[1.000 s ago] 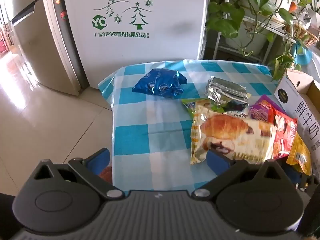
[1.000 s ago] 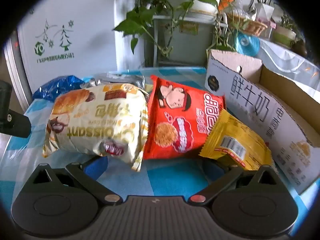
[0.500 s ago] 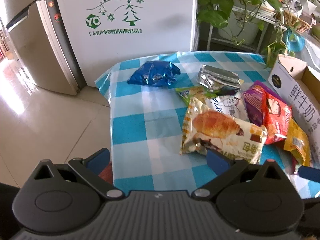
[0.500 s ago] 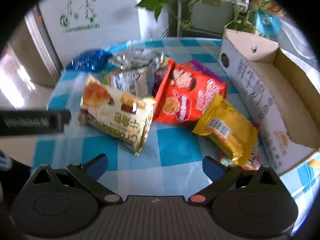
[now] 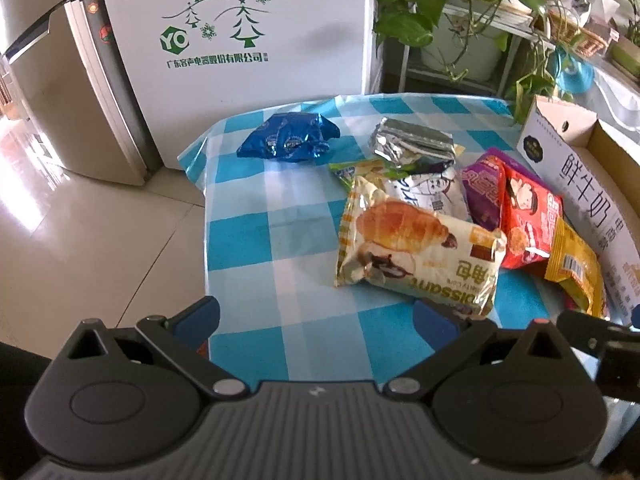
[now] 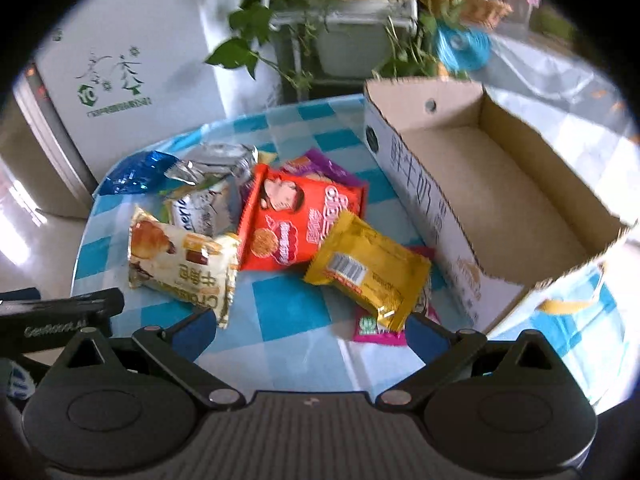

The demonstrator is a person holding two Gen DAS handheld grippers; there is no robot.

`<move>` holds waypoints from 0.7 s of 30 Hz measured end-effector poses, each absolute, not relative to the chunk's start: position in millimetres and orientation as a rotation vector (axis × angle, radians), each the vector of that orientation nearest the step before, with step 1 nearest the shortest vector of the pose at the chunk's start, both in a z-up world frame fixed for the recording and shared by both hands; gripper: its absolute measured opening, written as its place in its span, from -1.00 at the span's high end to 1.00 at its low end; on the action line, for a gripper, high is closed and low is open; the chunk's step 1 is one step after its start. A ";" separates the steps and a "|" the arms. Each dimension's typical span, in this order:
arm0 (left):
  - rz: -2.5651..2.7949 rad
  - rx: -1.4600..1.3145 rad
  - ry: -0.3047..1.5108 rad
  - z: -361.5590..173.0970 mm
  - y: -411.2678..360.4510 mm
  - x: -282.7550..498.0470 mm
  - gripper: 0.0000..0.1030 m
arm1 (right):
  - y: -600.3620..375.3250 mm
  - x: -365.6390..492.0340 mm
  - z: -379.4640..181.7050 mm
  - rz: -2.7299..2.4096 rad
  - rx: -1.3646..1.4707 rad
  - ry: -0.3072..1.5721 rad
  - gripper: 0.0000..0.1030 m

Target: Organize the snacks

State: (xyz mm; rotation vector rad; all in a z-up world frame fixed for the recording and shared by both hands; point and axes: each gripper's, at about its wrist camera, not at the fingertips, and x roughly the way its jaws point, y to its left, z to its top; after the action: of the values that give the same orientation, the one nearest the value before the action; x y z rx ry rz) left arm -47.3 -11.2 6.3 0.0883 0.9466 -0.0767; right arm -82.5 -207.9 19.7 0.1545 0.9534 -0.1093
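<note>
Checked tablecloth (image 6: 280,304) was seen under the yellow pack (image 6: 370,270), lying slantwise centre-frame just beyond the right gripper's (image 6: 310,330) spread jaws; the left gripper (image 5: 316,322) was likewise spread.

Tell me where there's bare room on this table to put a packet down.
Bare cloth lies left of the croissant packet and in front of the blue foil bag, toward the table's left edge. The cardboard box looks bare inside. It is crowded between the croissant packet and the box, where the red packet and yellow packet overlap.
</note>
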 end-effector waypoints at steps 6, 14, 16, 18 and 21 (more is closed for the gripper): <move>-0.053 0.088 0.966 -0.7 -12.3 -47.9 -0.99 | -203.2 -74.5 8.3 -0.145 0.127 1.005 -1.00; -0.072 0.115 0.955 -1.6 -18.3 -51.1 -0.97 | -199.6 -70.9 3.0 -0.162 0.113 1.025 -1.00; -0.062 0.132 0.948 -1.5 -21.0 -51.6 -0.98 | -197.2 -70.5 3.8 -0.165 0.092 1.023 -1.00; -0.059 0.136 0.950 -1.8 -22.1 -51.4 -0.97 | -195.6 -69.8 4.1 -0.169 0.076 1.022 -1.00; -0.056 0.138 0.950 -1.5 -23.3 -51.5 -0.97 | -196.6 -69.4 3.8 -0.167 0.072 1.023 -1.00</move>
State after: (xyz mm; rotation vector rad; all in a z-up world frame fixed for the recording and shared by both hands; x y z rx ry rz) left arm -51.5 -23.3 -1.5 0.1381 0.9502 -0.0561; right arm -69.4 -196.6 3.8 0.0723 1.0229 -0.1672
